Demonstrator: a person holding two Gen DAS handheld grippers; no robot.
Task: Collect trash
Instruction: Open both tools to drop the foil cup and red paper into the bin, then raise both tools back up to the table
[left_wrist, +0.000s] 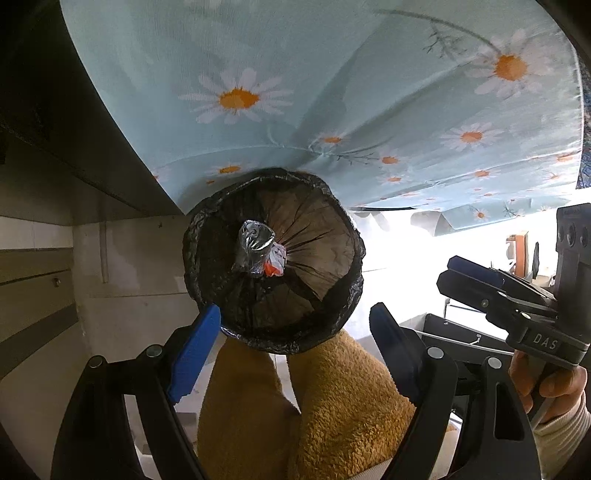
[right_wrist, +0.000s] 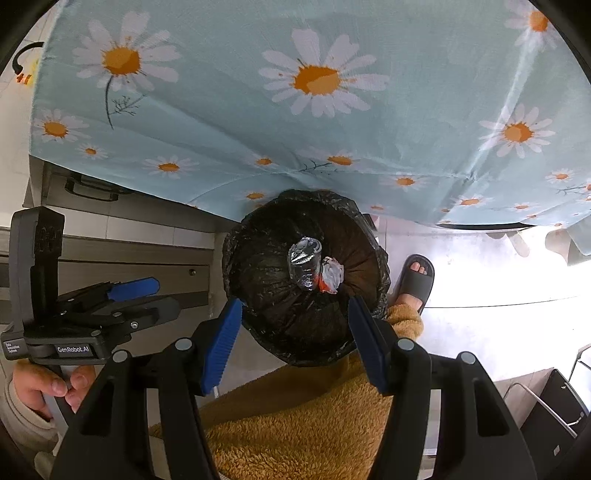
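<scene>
Daisy-print tablecloth (left_wrist: 332, 92), pale blue with white and orange flowers, fills the top of both views and hangs over the desk edge. Pale tiled floor (right_wrist: 480, 325) below, blown out bright on the right. Grey cabinet drawers (right_wrist: 129, 266) at left in the right wrist view.

Person's mustard fleece trousers (right_wrist: 295, 424) fill the bottom centre; one foot in a grey slide sandal (right_wrist: 413, 280) stands just beside the bin, toes showing.

Round trash bin (left_wrist: 273, 332) lined with a black bag stands on the floor at the foot of the hanging cloth, right in front of the legs. The black bin liner (right_wrist: 266, 236) folds over the rim.

Left gripper (left_wrist: 295, 347) hovers above the near rim of the bin, pointing steeply down, blue-padded jaws wide apart, nothing between them. Right gripper (right_wrist: 295, 343) also above the near rim, jaws apart but narrower, empty. Each gripper shows in the other's view off to the side, held by a hand (left_wrist: 546, 384) in a cream sleeve cuff.

Trash lies at the bottom of the liner: crumpled clear plastic cup (right_wrist: 304, 266), touching a small crumpled white wrapper with an orange-red bit (right_wrist: 330, 277). Neither gripper touches them.
</scene>
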